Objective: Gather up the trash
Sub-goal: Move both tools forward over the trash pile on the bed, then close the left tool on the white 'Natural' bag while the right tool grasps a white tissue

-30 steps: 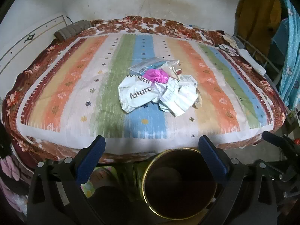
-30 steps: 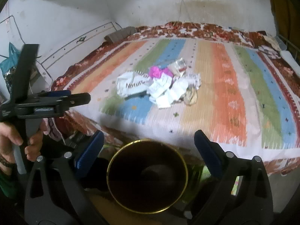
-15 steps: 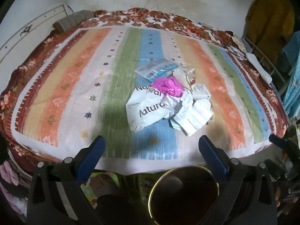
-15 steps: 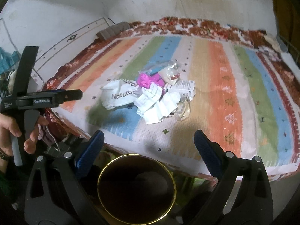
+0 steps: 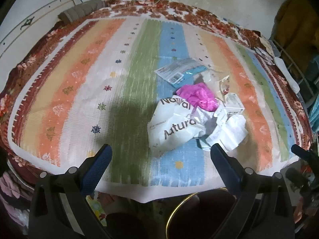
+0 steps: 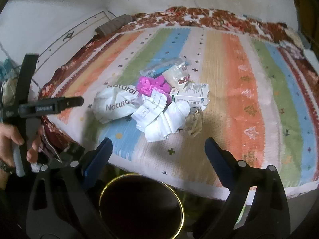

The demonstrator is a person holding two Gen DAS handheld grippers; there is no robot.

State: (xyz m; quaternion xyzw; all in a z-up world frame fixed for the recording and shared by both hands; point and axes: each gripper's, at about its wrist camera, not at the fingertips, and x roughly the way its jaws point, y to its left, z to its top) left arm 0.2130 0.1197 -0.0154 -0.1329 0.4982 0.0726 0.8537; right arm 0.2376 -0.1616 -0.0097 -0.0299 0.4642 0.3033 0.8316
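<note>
Both wide open, nothing held. Trash (image 6: 159,107) heaped on the bed (image 6: 249,99), ahead of the right gripper (image 6: 158,149), ahead-right of the left gripper (image 5: 160,155). Bin (image 6: 175,195) below, at the bed's edge, probably ready for drops.

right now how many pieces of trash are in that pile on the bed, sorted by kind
white "Natural" bag: 1
pink plastic wrapper: 1
clear plastic packets: 2
small medicine box: 1
printed paper leaflet: 1
crumpled white paper: 1
crumpled brownish wrapper: 1
total: 8 that I can tell apart; more may be hidden underneath
</note>
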